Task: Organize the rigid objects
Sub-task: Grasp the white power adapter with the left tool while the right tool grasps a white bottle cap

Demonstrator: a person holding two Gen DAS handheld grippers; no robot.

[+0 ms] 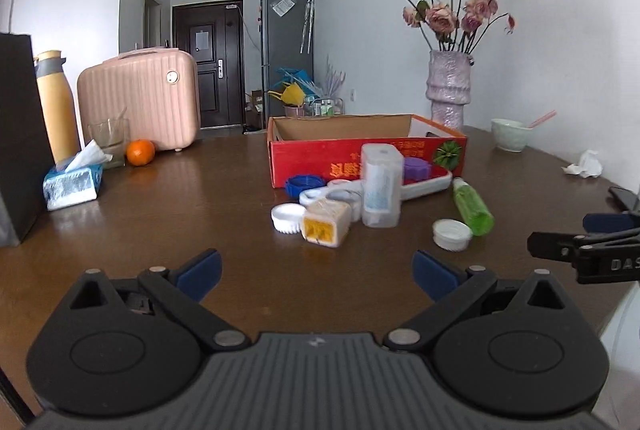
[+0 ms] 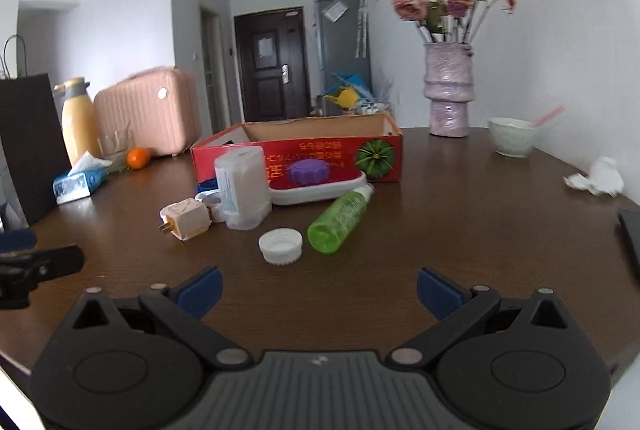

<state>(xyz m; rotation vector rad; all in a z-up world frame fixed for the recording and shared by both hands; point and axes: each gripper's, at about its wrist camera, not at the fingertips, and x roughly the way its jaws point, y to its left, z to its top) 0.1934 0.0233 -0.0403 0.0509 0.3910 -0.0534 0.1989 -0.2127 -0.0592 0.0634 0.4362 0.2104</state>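
A red cardboard box (image 1: 320,154) (image 2: 320,154) stands open on the brown table. In front of it lie a clear upright container (image 1: 381,186) (image 2: 242,186), a wrapped plug adapter (image 1: 325,222) (image 2: 186,220), a green bottle on its side (image 1: 472,206) (image 2: 340,216), two white caps (image 1: 287,217) (image 1: 452,234) (image 2: 280,245), a blue cap (image 1: 302,184), and a white tray (image 2: 320,190) with a purple lid (image 2: 306,170). My left gripper (image 1: 318,276) is open and empty, short of the adapter. My right gripper (image 2: 320,292) is open and empty, short of the white cap.
A vase of dried roses (image 1: 448,86) and a bowl (image 1: 510,134) stand at the back right, with crumpled tissue (image 1: 584,164). At the left are a pink case (image 1: 140,102), orange (image 1: 140,152), tissue pack (image 1: 72,182), yellow flask (image 1: 56,106) and dark bag (image 1: 18,134).
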